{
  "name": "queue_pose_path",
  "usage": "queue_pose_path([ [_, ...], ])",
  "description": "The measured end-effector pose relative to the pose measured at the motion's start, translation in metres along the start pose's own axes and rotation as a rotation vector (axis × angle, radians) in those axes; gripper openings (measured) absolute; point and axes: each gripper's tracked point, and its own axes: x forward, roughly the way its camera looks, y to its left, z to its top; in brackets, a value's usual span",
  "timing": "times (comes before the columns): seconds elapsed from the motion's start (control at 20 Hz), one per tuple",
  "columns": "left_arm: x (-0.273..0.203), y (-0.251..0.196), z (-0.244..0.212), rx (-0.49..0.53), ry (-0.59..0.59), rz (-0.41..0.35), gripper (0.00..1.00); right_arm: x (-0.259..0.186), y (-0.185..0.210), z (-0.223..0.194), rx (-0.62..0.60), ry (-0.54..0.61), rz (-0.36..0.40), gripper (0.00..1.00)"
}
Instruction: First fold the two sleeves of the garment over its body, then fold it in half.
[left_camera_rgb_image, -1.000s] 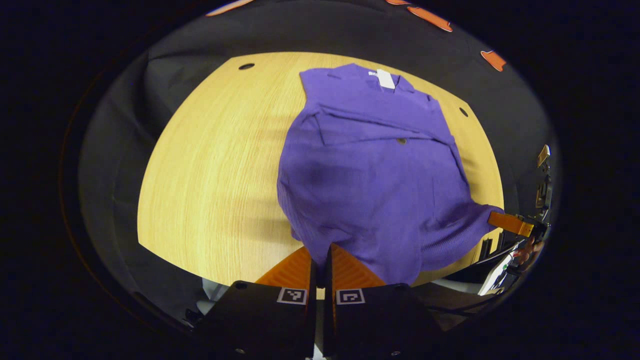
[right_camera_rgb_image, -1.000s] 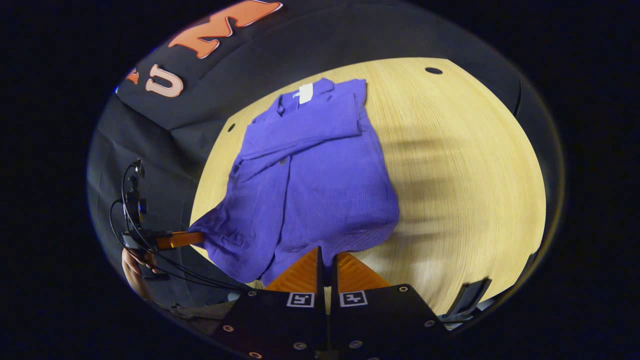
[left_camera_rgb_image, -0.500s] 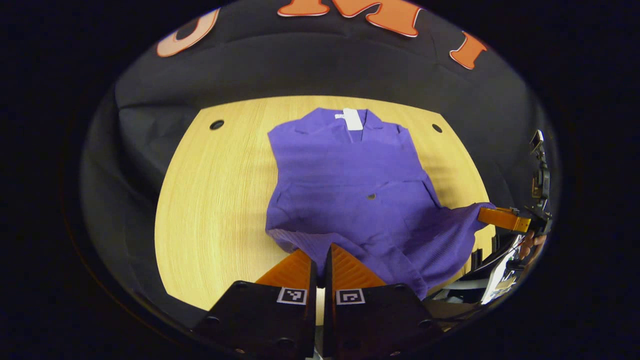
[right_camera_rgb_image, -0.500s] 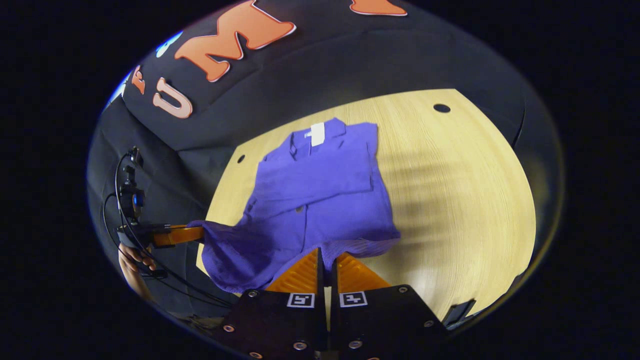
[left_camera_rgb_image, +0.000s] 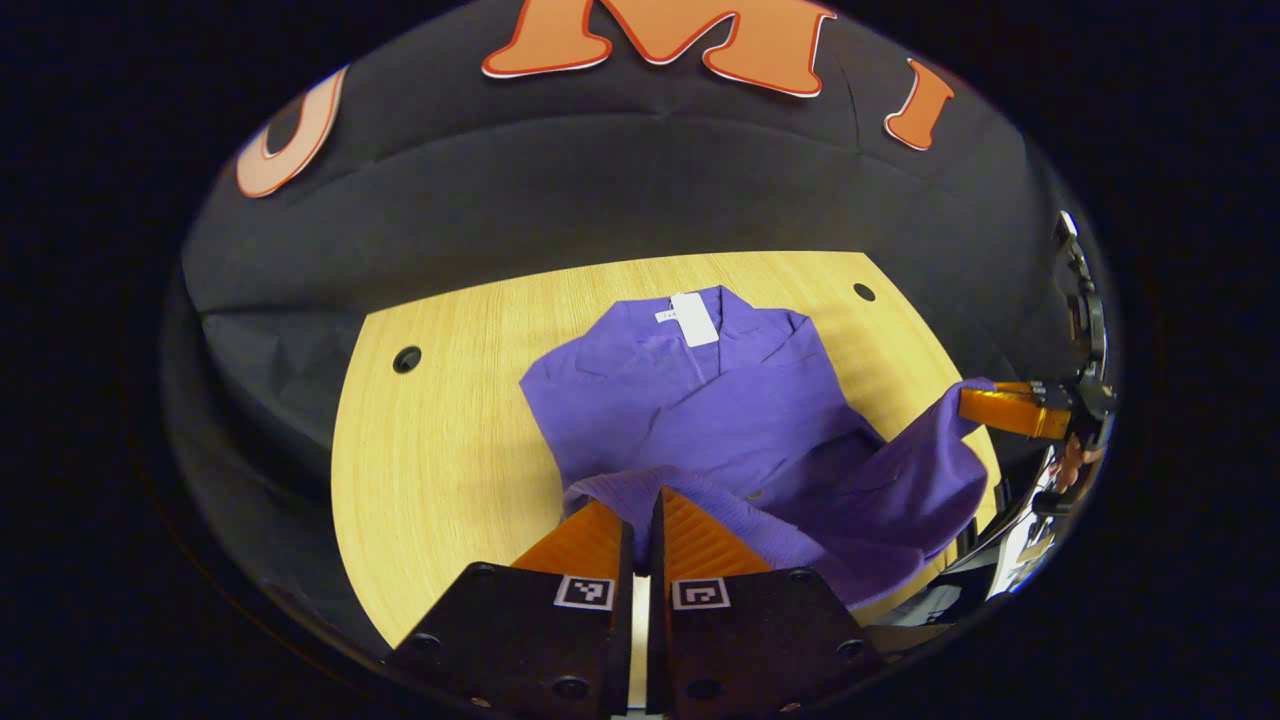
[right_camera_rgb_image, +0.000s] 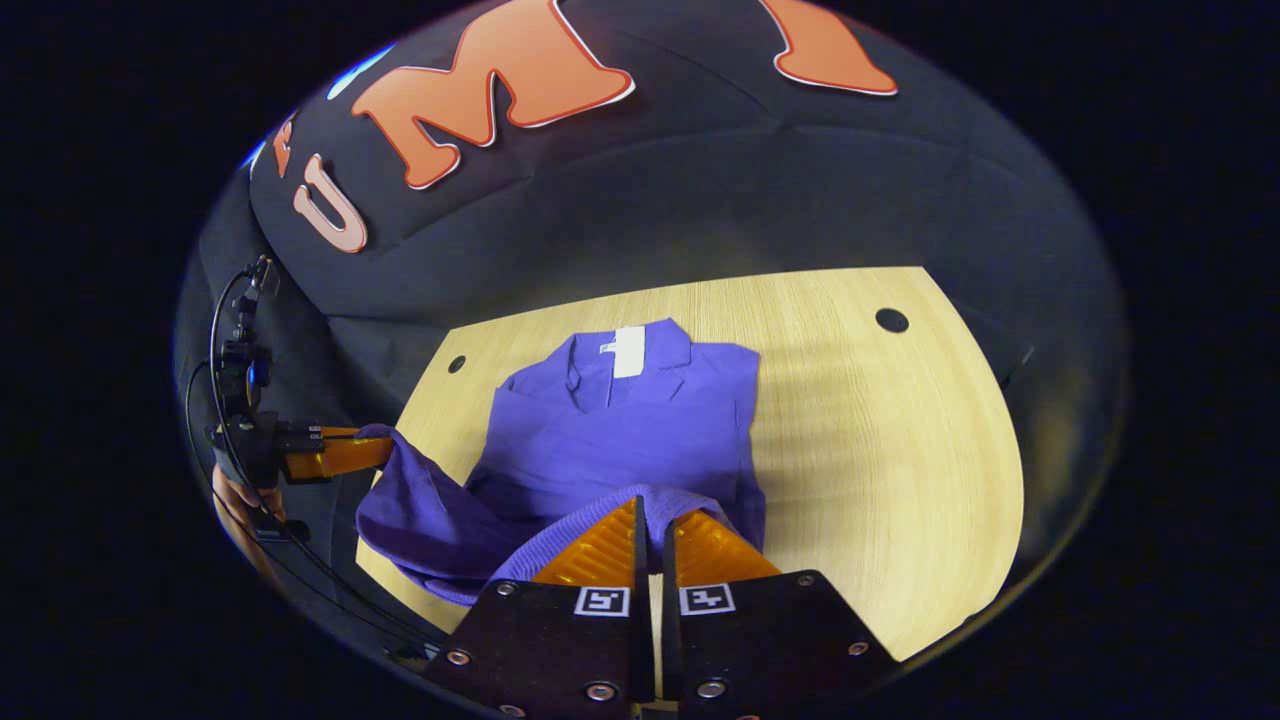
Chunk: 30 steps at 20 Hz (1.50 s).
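Left gripper view: garment (left_camera_rgb_image: 720, 400) hem lifted, bare table (left_camera_rgb_image: 440, 450) leftward.

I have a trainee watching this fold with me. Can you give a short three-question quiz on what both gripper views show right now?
1. True or false: the white tag sits at the collar of the purple knit garment.
2. Which part does the left gripper clamp? A collar, B ribbed bottom hem, C tag.
3. Fill in: the right gripper is shut on the garment's ____.

Key: 1 true; 2 B; 3 hem. Both lifted corners hang above the light wooden table.
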Motion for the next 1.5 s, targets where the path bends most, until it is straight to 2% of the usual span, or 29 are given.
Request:
queue_pose_path([
  [0.35,0.053,0.041,0.066,0.032,-0.01,0.037,0.07,0.056,-0.019,0.054,-0.083,0.021,-0.051,0.04],
  [0.7,0.096,0.07,0.136,0.057,-0.1,0.142,0.08,0.118,-0.034,0.121,-0.084,-0.005,-0.077,0.04],
  [0.75,0.1,0.076,0.146,0.049,-0.12,0.17,0.1,0.124,-0.039,0.133,-0.08,-0.029,-0.103,0.07],
  [0.8,0.101,0.086,0.152,0.042,-0.143,0.208,0.18,0.127,-0.043,0.144,-0.071,-0.053,-0.115,0.1],
  [0.85,0.1,0.096,0.16,0.04,-0.179,0.256,0.12,0.127,-0.045,0.153,-0.053,-0.076,-0.131,0.17],
  [0.9,0.096,0.104,0.17,0.04,-0.224,0.295,0.34,0.126,-0.046,0.161,-0.033,-0.099,-0.128,0.22],
  [0.95,0.089,0.11,0.178,0.036,-0.271,0.32,0.35,0.123,-0.048,0.166,-0.015,-0.115,-0.129,0.34],
  [1.0,0.082,0.11,0.179,0.028,-0.292,0.322,0.44,0.121,-0.052,0.168,-0.007,-0.122,-0.139,0.34],
  [1.05,0.074,0.108,0.179,0.019,-0.302,0.323,0.44,0.117,-0.057,0.168,-0.011,-0.124,-0.151,0.4],
  [1.15,0.061,0.102,0.181,-0.006,-0.343,0.312,0.53,0.107,-0.06,0.166,-0.048,-0.145,-0.178,0.45],
  [1.2,0.052,0.099,0.18,-0.017,-0.36,0.3,0.58,0.099,-0.059,0.167,-0.065,-0.163,-0.182,0.39],
  [1.25,0.041,0.096,0.181,-0.026,-0.381,0.297,0.63,0.092,-0.059,0.169,-0.079,-0.186,-0.186,0.58],
  [1.3,0.03,0.096,0.182,-0.037,-0.404,0.296,0.85,0.081,-0.056,0.171,-0.089,-0.215,-0.191,0.53],
  [1.35,0.018,0.092,0.184,-0.049,-0.435,0.288,0.88,0.07,-0.051,0.175,-0.098,-0.25,-0.196,0.74],
  [1.4,0.006,0.087,0.186,-0.063,-0.468,0.277,0.93,0.059,-0.048,0.178,-0.108,-0.281,-0.204,0.79],
  [1.45,-0.008,0.08,0.188,-0.075,-0.501,0.262,0.92,0.046,-0.045,0.182,-0.118,-0.317,-0.216,0.87],
  [1.5,-0.021,0.076,0.19,-0.081,-0.532,0.254,0.93,0.033,-0.042,0.186,-0.127,-0.353,-0.225,0.89],
])
